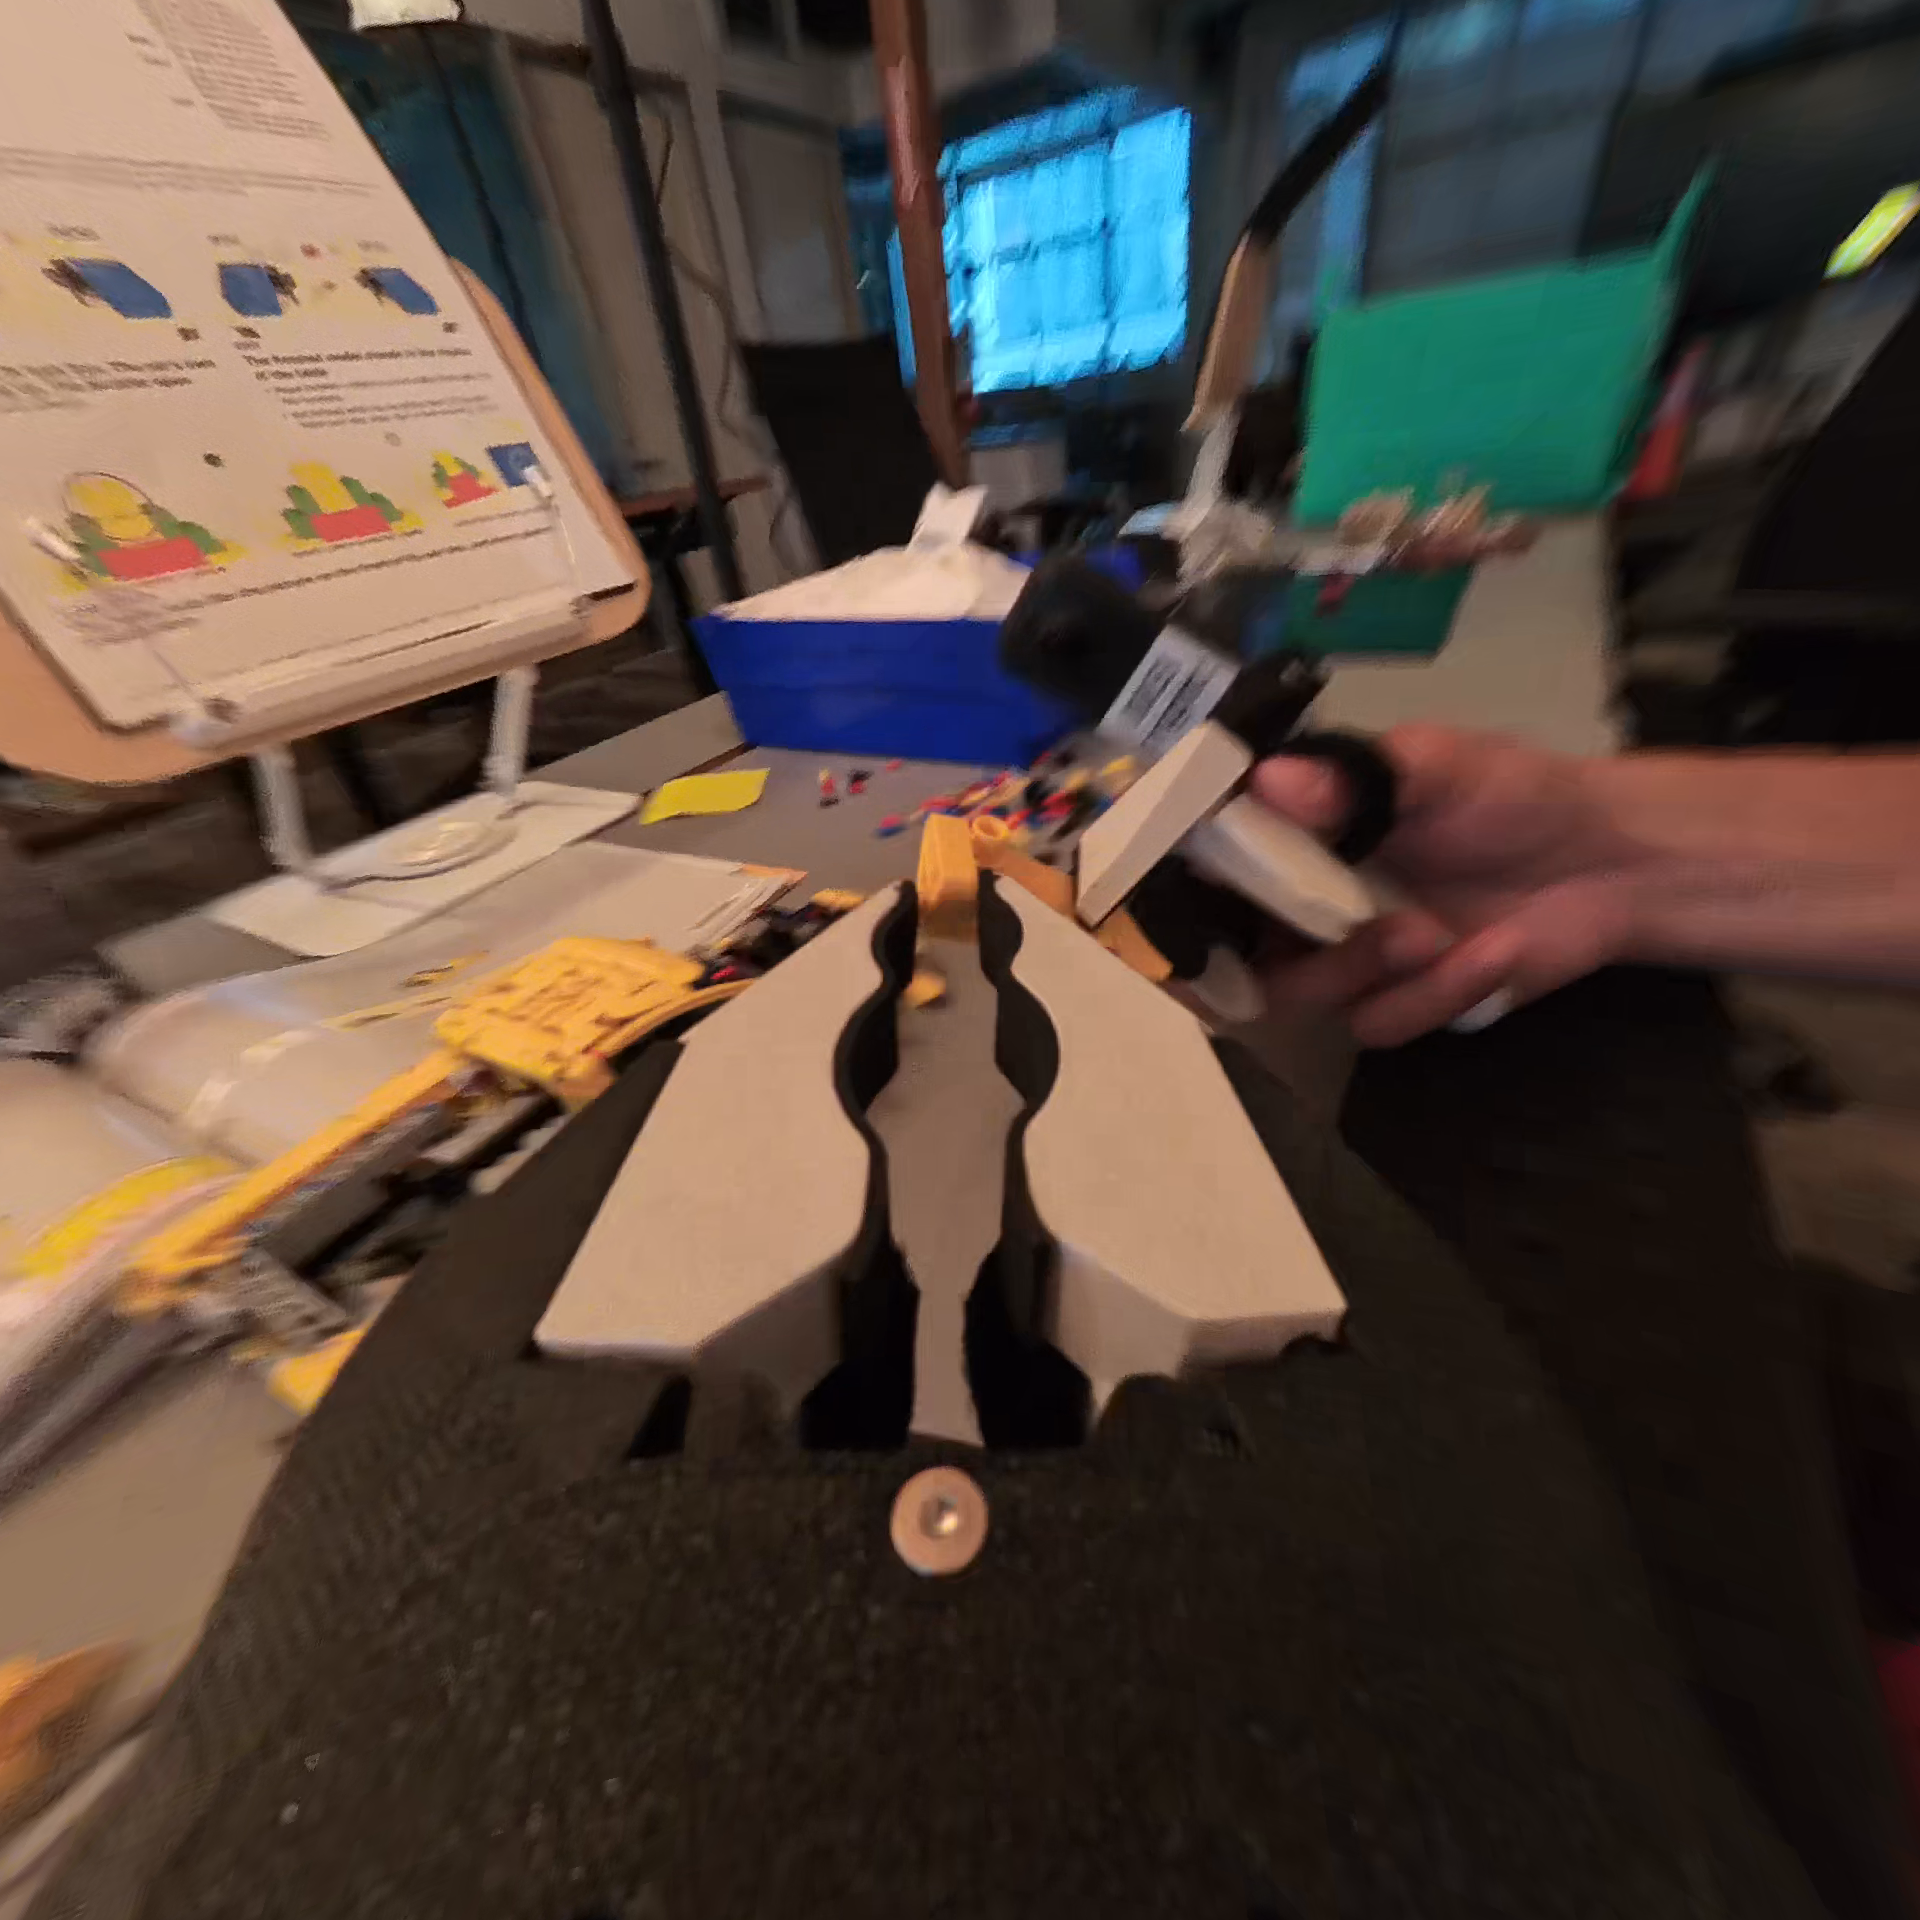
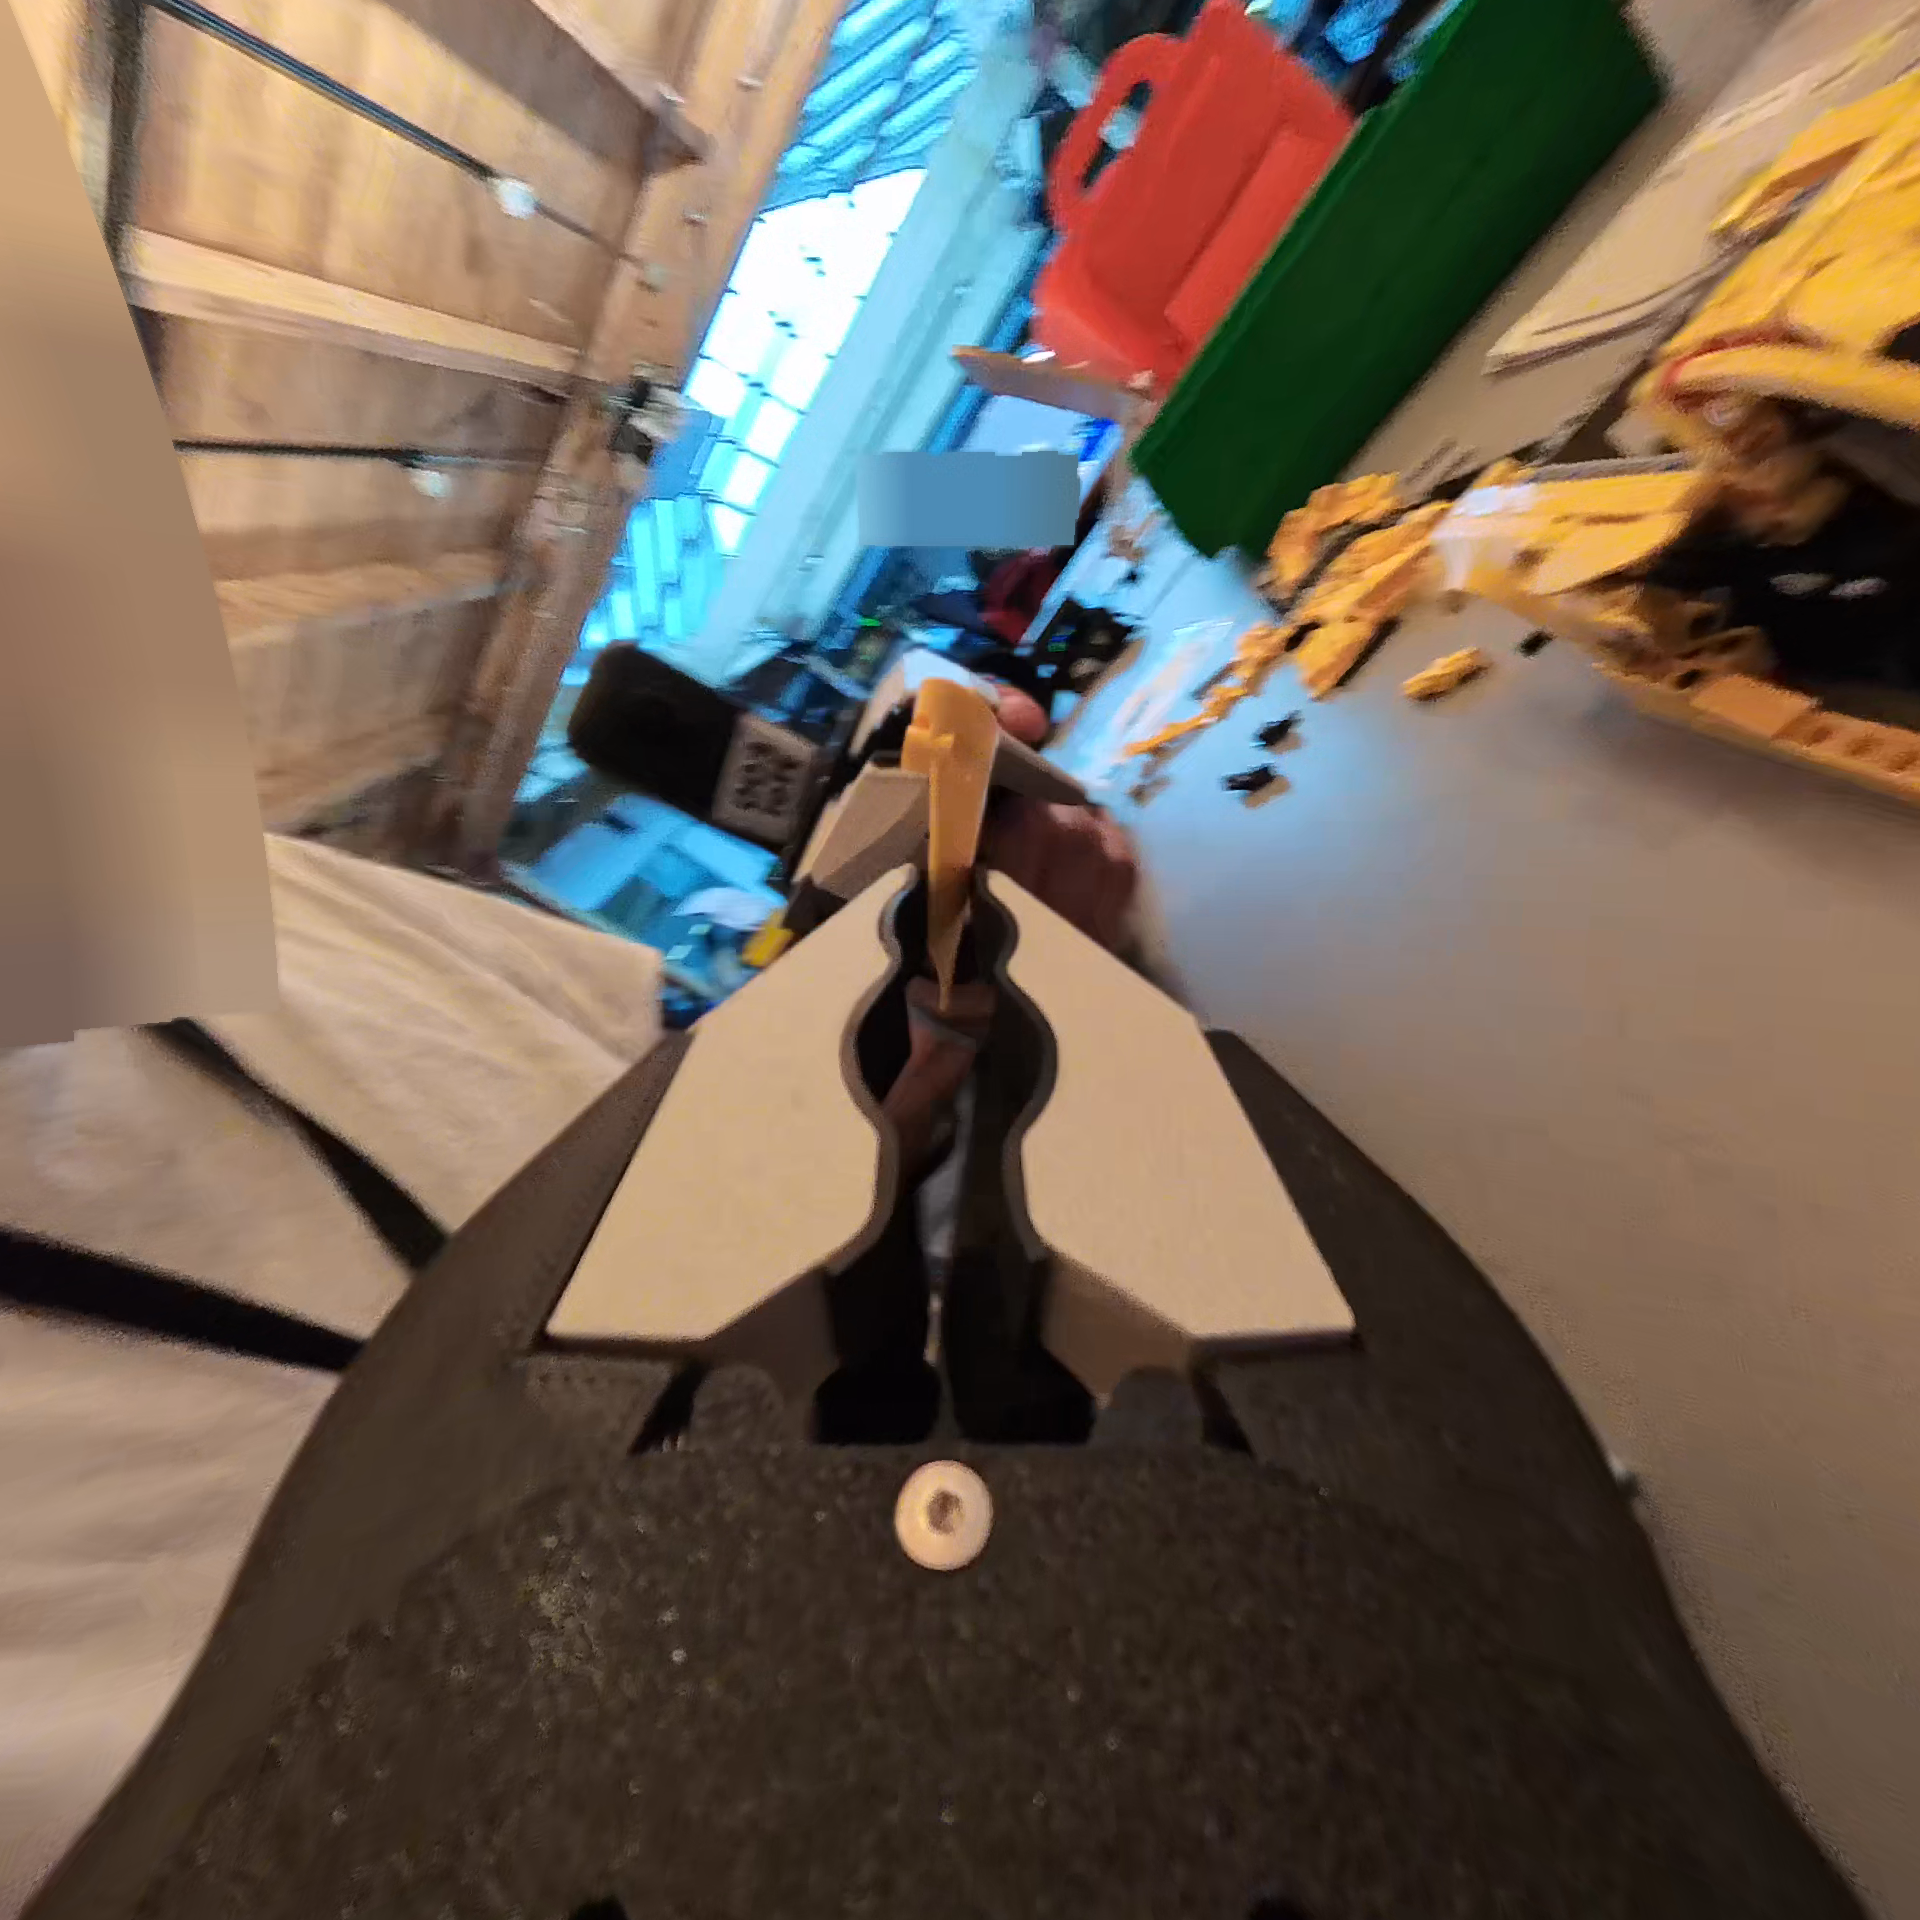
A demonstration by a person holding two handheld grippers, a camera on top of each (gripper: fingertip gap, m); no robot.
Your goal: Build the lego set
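Grippers first: my left gripper [image 1: 948, 906] has its two grey fingers pinched nearly together at the tips, and a yellow lego piece [image 1: 948, 868] sticks up from between them, so I read it as clamped on that piece. My right gripper [image 2: 948, 902] is closed just as tightly on the same kind of yellow piece [image 2: 951, 790], which rises out of its tips as a long flat strip with a rounded end. From the left wrist camera I can see the right gripper coming in from the right, its grey finger [image 1: 1164, 821] right beside the yellow piece, with a hand [image 1: 1455, 883] wrapped round its handle. From the right wrist camera the left gripper's grey fingers [image 2: 873, 821] sit at the far end of the strip, so both tools appear to meet on one piece held above the table [image 2: 1455, 1039]; the blur keeps me from being sure. Loose yellow lego pieces [image 2: 1340, 582] lie scattered on the grey table, next to a large, partly built yellow model [image 2: 1766, 582]. On the left, an instruction sheet [image 1: 260, 395] stands tilted on a stand. Farther back sits a blue bin [image 1: 883, 686], with small mixed-colour bricks [image 1: 997, 795] strewn in front of it, and a green board [image 1: 1475, 405] behind.
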